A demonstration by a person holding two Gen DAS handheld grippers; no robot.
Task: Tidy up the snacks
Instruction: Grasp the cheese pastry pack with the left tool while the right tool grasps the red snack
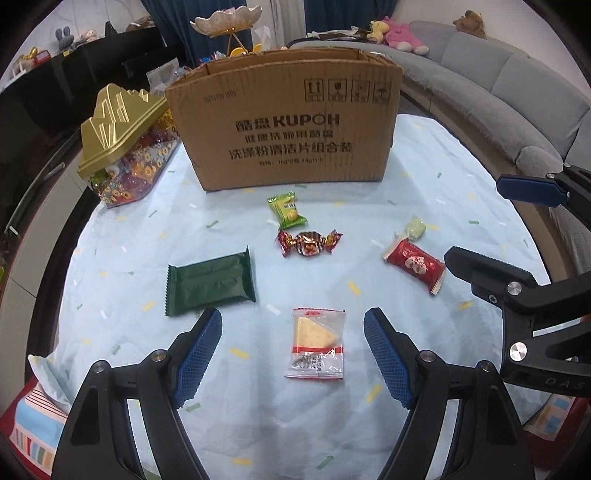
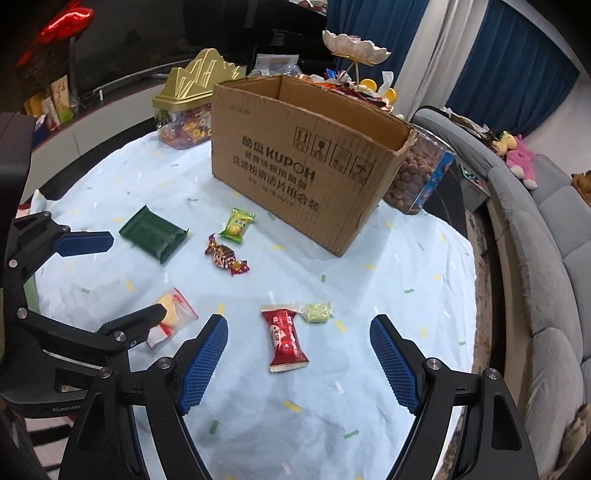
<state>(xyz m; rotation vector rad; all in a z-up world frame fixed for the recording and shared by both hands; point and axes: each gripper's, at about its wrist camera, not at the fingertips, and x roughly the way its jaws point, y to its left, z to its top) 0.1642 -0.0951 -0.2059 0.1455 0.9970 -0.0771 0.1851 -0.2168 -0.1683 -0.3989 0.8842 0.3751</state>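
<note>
Several snacks lie on a light blue tablecloth [image 1: 424, 177] before an open cardboard box [image 1: 284, 122]. My left gripper [image 1: 293, 347] is open, jaws either side of a clear cracker packet [image 1: 317, 345]. My right gripper [image 2: 299, 354] is open around a red packet [image 2: 286, 339], with a pale green candy [image 2: 315, 312] just beyond. A dark green packet [image 1: 210, 280], a red twist candy [image 1: 309, 242] and a light green packet [image 1: 287, 209] lie farther out. The right gripper also shows at the right edge of the left wrist view [image 1: 491, 225].
A gold-lidded candy jar [image 1: 125, 147] stands left of the box. A jar of brown nuts [image 2: 421, 173] stands behind its right end. A tiered dish [image 1: 227, 18] rises behind. A grey sofa [image 1: 498, 81] curves around the right. A tissue pack [image 1: 40, 410] lies front left.
</note>
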